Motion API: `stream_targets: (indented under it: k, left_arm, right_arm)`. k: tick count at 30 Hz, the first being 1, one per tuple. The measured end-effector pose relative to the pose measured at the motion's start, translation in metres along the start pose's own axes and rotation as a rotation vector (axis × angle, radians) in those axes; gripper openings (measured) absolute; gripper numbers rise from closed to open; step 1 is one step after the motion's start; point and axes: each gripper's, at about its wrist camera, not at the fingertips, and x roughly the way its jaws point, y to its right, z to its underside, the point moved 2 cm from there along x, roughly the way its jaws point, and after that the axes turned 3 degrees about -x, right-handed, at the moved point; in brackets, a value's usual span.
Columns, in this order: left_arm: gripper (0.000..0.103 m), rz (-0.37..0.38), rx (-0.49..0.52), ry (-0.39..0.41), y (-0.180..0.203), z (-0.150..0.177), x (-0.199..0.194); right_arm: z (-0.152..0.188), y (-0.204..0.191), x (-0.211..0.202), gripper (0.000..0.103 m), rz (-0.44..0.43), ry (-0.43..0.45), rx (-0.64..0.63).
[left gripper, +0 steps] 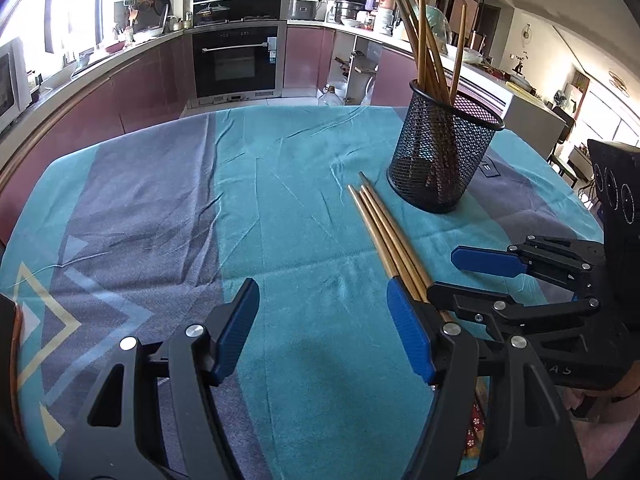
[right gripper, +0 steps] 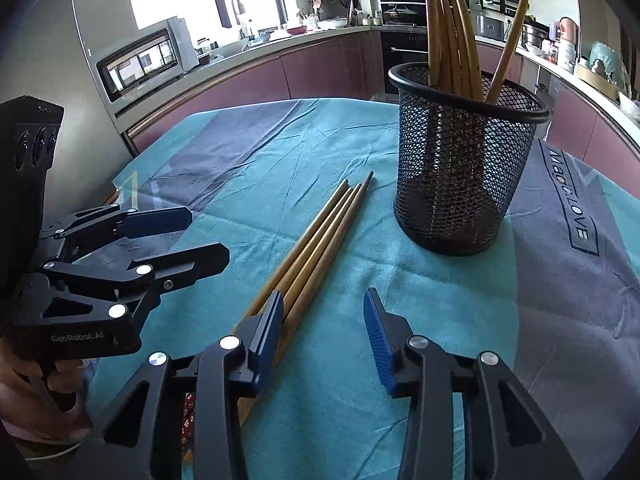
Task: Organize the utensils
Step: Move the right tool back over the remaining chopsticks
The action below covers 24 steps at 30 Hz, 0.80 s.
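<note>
1. Nearest the cameras, the left gripper [left gripper: 322, 326] and right gripper [right gripper: 324, 332] hover with jaws apart, gripping nothing.
2. Between them, loose chopsticks [right gripper: 316, 236] lie bundled on the teal cloth [left gripper: 280, 208]; likely light, stiff, slippery, best pinched mid-shaft.
3. Beyond, a mesh holder [right gripper: 460, 184] stands upright holding more chopsticks.

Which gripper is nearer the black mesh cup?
Right. The right gripper sits in front of the black mesh cup, beside the loose chopsticks; the left gripper sits further left.
</note>
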Motion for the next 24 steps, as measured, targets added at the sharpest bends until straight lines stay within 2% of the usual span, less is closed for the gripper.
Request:
stream_targets:
  k: [11,24]
  left_arm:
    - [0.066,0.019,0.046,-0.025,0.015,0.003,0.01]
    - [0.066,0.03,0.063,-0.065,0.02,0.004,0.025]
  right_arm:
    - [-0.002,-0.003,0.0,0.04,0.049,-0.019,-0.05]
    - [0.003,0.01,-0.004,0.039,0.033,-0.02,-0.035]
